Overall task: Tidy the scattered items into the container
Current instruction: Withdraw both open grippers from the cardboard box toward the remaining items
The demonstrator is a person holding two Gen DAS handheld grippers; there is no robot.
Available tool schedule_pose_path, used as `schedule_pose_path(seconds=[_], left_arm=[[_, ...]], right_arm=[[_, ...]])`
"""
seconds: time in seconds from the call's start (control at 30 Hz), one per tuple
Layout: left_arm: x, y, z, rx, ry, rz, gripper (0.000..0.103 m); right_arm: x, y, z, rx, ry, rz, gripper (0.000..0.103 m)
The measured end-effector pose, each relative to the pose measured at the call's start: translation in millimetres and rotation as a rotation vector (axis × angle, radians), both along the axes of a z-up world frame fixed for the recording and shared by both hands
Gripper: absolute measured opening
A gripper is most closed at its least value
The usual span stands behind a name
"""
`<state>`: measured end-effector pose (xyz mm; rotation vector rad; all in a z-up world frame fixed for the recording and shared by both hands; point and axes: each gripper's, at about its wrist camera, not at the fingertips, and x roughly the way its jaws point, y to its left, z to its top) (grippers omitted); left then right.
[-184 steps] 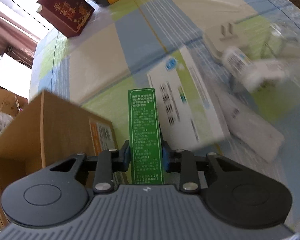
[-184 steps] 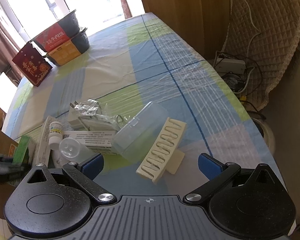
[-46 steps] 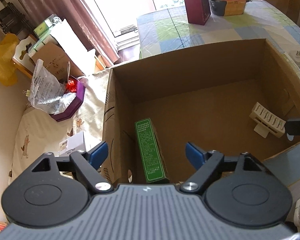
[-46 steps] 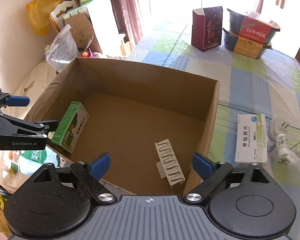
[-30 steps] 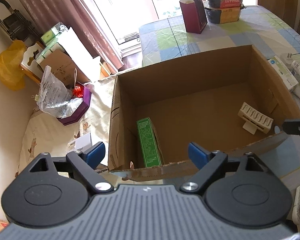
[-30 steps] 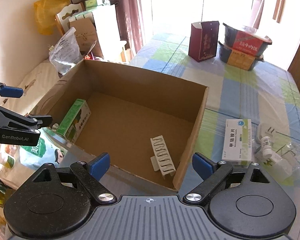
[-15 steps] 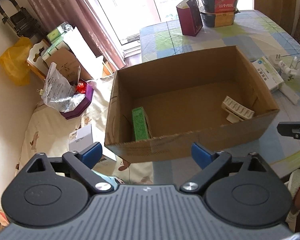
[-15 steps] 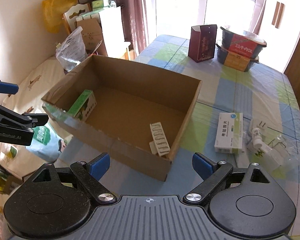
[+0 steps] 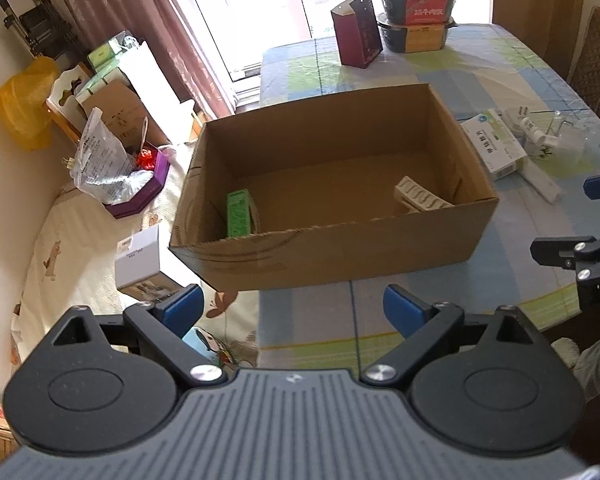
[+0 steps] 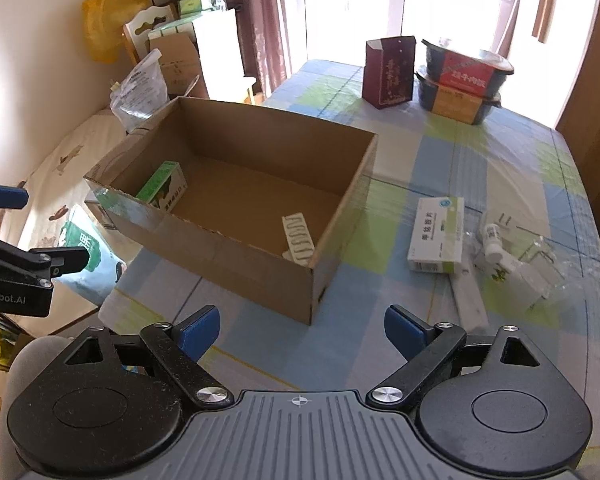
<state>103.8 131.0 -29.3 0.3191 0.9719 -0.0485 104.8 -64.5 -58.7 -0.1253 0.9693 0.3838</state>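
Looking along the left gripper (image 9: 292, 306), the jaws stand spread wide with nothing between them, held back from and above the near wall of the cardboard box (image 9: 340, 252). The box overhangs the table's left edge, so a careless push on its near wall could, I judge, tip it off toward the bedding below. Inside it lie a green carton (image 9: 238, 216) against the left wall and a cream slotted holder (image 9: 418, 199) at the right. Beyond the box's right wall, the white-and-green medicine box (image 9: 494, 144) and a small white bottle (image 9: 534, 130) wait on the checked tablecloth (image 9: 512, 60).

Turning to the right wrist view, the right gripper (image 10: 302, 326) is likewise spread and empty, hanging over the tablecloth just short of the box's near corner. The medicine box (image 10: 438, 234) lies flat beside the box, apart from it; the bottle (image 10: 492, 240) rests among clear plastic packaging (image 10: 548, 268) and a long white packet (image 10: 470, 300). The risk here, I think, is snagging that crinkled plastic and dragging neighbours along, or rolling the bottle toward the table's edge.
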Motion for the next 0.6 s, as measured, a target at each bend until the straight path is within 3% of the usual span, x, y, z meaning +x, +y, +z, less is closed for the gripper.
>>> schedule_pose_path(seconds=[0.6], left_arm=[[-26.1,-38.7,2.1,-0.047,0.012,0.016,0.095]], right_arm=[[-23.6,-57.3,5.1,0.026,0.022,-0.049,0.094]])
